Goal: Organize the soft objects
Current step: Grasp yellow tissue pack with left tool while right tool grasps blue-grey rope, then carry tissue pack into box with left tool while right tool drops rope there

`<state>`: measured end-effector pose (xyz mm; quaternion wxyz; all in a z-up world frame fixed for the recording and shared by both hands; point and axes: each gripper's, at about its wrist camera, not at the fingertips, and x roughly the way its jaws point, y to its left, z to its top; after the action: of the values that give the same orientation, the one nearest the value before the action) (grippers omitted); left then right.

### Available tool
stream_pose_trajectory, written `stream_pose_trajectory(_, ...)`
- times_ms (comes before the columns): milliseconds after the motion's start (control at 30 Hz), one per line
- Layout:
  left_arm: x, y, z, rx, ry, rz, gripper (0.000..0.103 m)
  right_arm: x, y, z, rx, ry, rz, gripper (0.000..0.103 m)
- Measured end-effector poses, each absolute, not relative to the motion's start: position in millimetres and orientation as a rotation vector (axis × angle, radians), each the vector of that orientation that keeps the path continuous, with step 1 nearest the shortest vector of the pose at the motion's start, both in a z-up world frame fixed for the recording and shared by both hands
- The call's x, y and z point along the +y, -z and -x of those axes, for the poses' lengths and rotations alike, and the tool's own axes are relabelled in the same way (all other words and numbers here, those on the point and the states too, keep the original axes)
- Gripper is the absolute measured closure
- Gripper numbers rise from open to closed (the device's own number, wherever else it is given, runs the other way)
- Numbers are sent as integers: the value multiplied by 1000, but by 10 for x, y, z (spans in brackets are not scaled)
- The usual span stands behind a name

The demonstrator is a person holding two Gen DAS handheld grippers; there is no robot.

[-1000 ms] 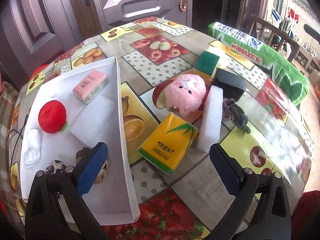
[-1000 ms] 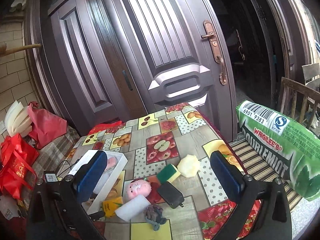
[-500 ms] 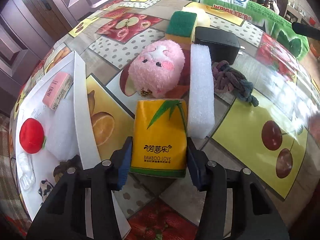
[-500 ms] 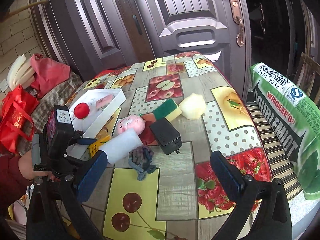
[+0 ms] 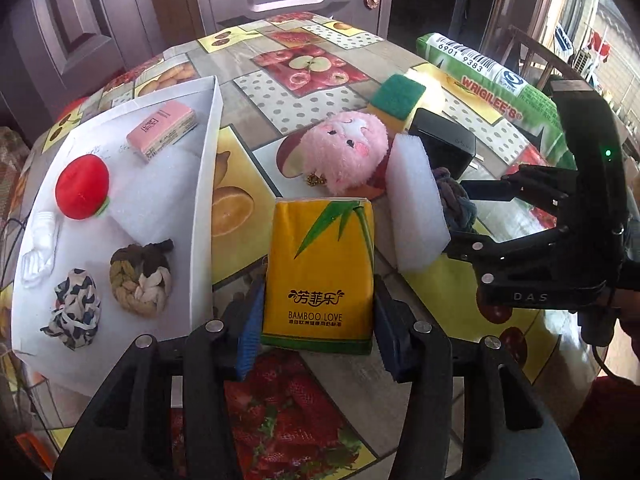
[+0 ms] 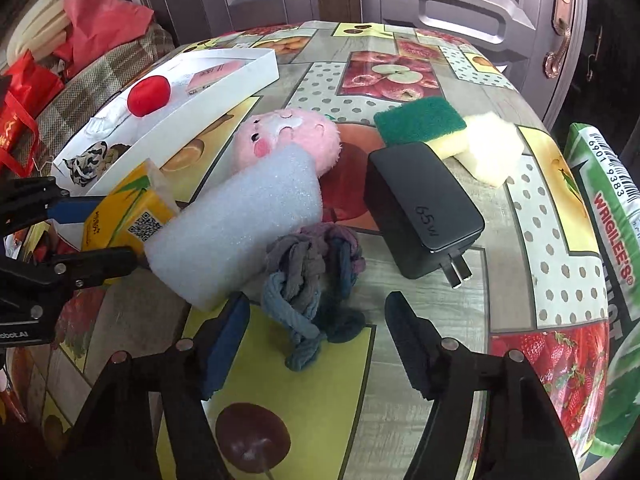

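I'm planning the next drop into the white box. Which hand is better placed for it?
Left. The left gripper is shut on the yellow tissue pack, right beside the white box. The right gripper is open, empty, around the knotted rag, farther away.

Landmark foam block [image 5: 416, 204]: tissue pack [image 5: 320, 272] just left of it, plush toy [image 5: 344, 152] behind-left, charger [image 5: 442, 142] behind, knotted rag [image 6: 316, 276] right, touching; tray [image 5: 204, 200] further left, holding ball [image 5: 82, 188], small pack [image 5: 162, 130], two fabric knots [image 5: 142, 276]
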<state>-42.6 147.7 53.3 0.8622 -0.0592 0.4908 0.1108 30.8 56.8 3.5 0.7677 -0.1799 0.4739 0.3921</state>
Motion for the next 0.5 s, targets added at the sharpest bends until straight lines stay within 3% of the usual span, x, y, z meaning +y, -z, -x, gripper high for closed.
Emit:
stream_pose_trajectory(33, 1494, -583, 449, 1013, -242, 136, 54, 585, -49, -309, 1023, -857, 394, 49)
stream_pose_trajectory(100, 1526, -697, 492, 975, -261, 156, 54, 580, -86, -319, 1037, -882, 377, 83)
stream_pose_trajectory(267, 1621, -998, 607, 884, -339, 167, 54, 381, -409, -283, 994, -890, 264, 89)
stream_pose_trajectory(500, 1781, -1578, 911, 707, -473, 197, 54, 133, -1563, -162, 704, -920, 71, 89)
